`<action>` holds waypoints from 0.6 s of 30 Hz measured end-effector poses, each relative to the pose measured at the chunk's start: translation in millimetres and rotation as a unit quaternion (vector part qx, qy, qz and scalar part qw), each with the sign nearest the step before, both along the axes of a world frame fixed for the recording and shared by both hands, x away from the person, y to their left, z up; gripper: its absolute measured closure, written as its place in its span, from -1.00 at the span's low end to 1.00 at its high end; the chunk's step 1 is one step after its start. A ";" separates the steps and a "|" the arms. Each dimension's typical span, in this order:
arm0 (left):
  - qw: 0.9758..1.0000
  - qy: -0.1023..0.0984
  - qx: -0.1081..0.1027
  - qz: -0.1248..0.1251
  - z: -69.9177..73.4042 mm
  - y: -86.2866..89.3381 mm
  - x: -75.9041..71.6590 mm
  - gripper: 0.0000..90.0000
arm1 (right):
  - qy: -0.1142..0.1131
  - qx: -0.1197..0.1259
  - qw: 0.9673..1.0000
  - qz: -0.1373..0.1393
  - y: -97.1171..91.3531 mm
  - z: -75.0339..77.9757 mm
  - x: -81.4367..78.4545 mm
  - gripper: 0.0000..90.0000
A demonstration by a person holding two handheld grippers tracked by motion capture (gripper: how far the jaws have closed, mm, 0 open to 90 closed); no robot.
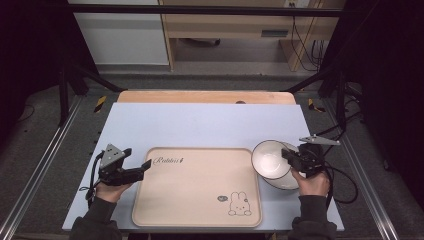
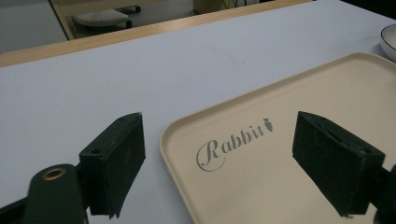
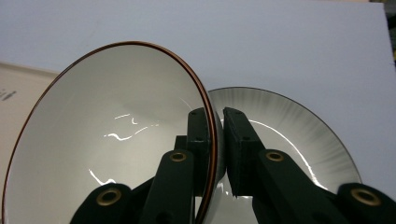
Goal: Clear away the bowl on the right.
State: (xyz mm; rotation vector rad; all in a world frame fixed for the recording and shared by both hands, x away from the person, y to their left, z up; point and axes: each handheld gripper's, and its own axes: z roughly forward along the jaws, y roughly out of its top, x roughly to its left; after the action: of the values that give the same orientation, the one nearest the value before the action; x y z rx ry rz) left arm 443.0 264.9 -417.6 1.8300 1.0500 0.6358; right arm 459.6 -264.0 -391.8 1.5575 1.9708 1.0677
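Right gripper clamped on the rim of a white bowl: one jaw sits inside the bowl, the other outside, rim pinched between the pads. The bowl is tipped up on edge, its opening facing the inner jaw's side and its base hidden behind the wall. Just past the outer jaw lies a plate, flat on the table, partly covered by the bowl and the jaws; I can't tell whether bowl and plate touch.

Bowl: white glazed inside, thin dark reddish-brown line around the rim, a few light reflections on the inner wall, nothing in it. Plate: white with grey streaks running out toward a thin dark rim line.

Left gripper open, jaws wide apart, nothing between the pads. Below the gap lies the near corner of a beige tray, the word "Rabbit" printed on it ahead of the jaws; one jaw hangs over the bare table, the other over the tray.

High view: the right gripper holds the bowl just off the tray's right edge, tilted toward the tray, with the plate showing under it. Left gripper sits at the tray's left edge. This view adds the rabbit drawing at the tray's near right corner and the person's hands. The right gripper view alone gives the rim line and the plate's streaks. The left gripper view catches a sliver of dark-rimmed white dish at its far right edge.
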 end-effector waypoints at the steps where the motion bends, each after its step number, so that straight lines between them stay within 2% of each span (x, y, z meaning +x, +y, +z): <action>1: 1.000 0.000 0.000 0.000 0.0 0.0 0.0 -0.63 | 0.000 0.000 1.000 0.000 0.0 0.0 0.0 0.81; 6: 1.000 -0.001 -0.003 0.000 0.5 0.4 -0.3 -0.63 | -0.011 0.019 0.999 0.028 13.3 6.2 -2.1 0.81; 12: 1.000 -0.001 -0.001 -0.001 0.6 -0.2 -0.4 -0.64 | -0.017 0.019 0.999 0.047 25.8 11.1 -3.9 0.81; 13: 1.000 -0.001 -0.002 -0.002 0.5 -0.6 -0.4 -0.64 | -0.022 0.023 0.998 0.059 29.2 11.8 -3.5 0.81; 18: 1.000 0.000 0.001 -0.004 0.5 -0.8 -0.5 -0.64 | -0.021 0.031 0.997 0.068 36.0 13.2 -3.7 0.81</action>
State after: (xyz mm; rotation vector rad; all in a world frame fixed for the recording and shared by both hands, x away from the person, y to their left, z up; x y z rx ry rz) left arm 442.4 264.0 -417.1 1.8343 1.0429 0.6321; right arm 455.9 -228.0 -378.7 1.4373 2.0570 1.2169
